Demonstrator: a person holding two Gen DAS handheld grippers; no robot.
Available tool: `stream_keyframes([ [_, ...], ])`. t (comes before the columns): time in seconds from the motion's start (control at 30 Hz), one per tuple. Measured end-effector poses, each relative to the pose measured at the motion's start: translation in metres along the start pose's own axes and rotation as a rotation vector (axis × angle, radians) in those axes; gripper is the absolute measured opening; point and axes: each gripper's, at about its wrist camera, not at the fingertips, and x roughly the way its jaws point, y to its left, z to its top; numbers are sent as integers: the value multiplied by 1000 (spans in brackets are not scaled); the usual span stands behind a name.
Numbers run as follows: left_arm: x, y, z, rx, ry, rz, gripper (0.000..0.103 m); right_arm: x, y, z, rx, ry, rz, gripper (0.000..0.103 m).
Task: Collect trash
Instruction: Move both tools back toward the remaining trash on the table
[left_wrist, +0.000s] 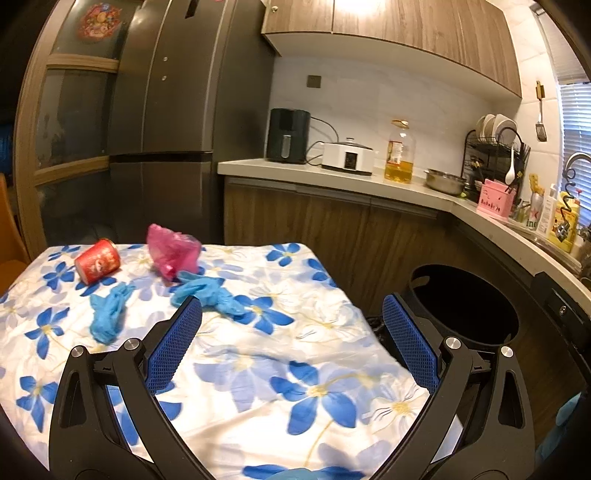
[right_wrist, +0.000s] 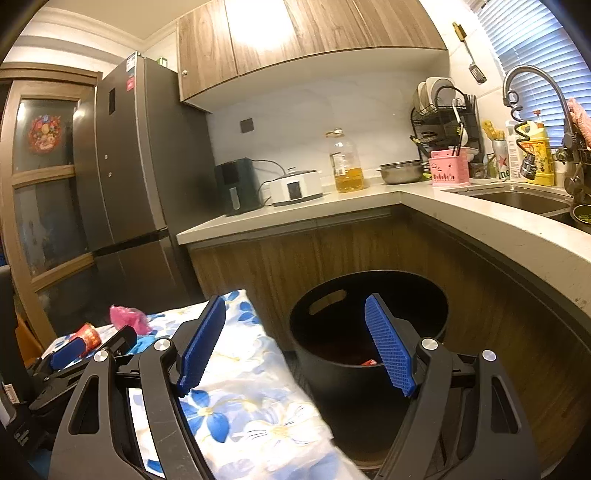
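Table under a blue-flowered cloth, with litter at its far end

The table is covered by a white cloth printed with blue flowers. At the far left a red can lies on its side; right of it sits a crumpled pink plastic bag. Nearer, one blue glove lies to the left, and a second blue glove just beside the bag, well apart from the first.

place: home kitchen | signs: fridge, sink, dish rack, probably cooking-oil bottle
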Motion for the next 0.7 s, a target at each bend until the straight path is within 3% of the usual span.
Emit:
stream_keyframes([
  [0.2, -5, 34, -5, -32, -1, 51, 97, 6, 27, -7, -17, 17, 49, 76],
  [0.43, -5, 87, -18, -56, -6, 164, 97, 25, 60, -22, -20, 57, 115, 77],
  [0.7, 15, 147, -26, -93, -8, 262, 97, 53, 106, -37, -53, 84, 184, 77],
])
